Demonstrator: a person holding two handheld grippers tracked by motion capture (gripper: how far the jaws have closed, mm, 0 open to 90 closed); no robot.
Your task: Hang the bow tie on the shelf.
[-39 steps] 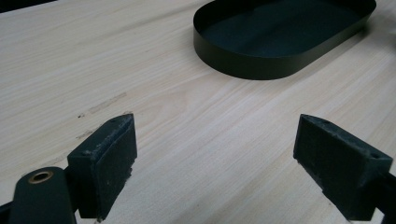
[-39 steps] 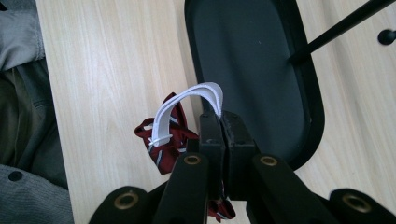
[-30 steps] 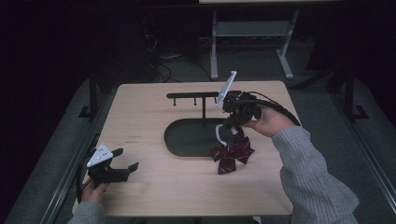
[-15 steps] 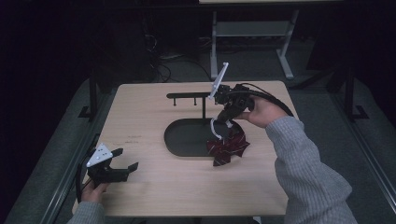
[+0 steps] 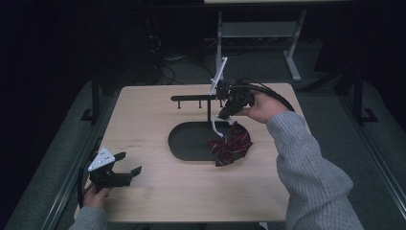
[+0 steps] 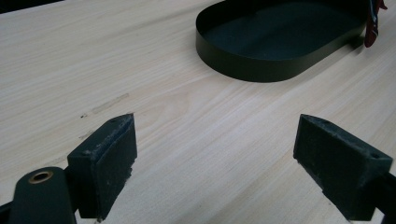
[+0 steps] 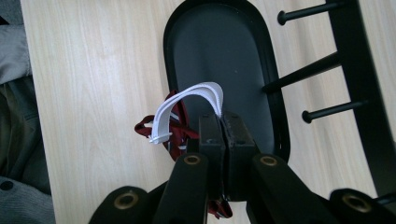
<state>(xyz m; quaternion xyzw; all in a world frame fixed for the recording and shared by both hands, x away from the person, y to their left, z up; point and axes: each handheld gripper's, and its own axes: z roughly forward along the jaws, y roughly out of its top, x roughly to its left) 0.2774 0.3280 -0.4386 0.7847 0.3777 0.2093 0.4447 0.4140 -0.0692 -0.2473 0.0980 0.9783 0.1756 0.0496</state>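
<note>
Directly below right tongs (image 5: 224, 115), white strap (image 7: 187, 105) pinched, red cloth (image 5: 230, 145) dangling

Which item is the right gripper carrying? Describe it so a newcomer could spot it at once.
Start at the black oval tray in the middle of the wooden table. At its right end hangs a dark red plaid bow, lifted by its white strap, which the right gripper pinches. Nothing else here is red or patterned.

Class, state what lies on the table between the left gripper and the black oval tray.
Nothing: bare wood separates the left gripper from the black oval tray, shown in the high view.
</note>
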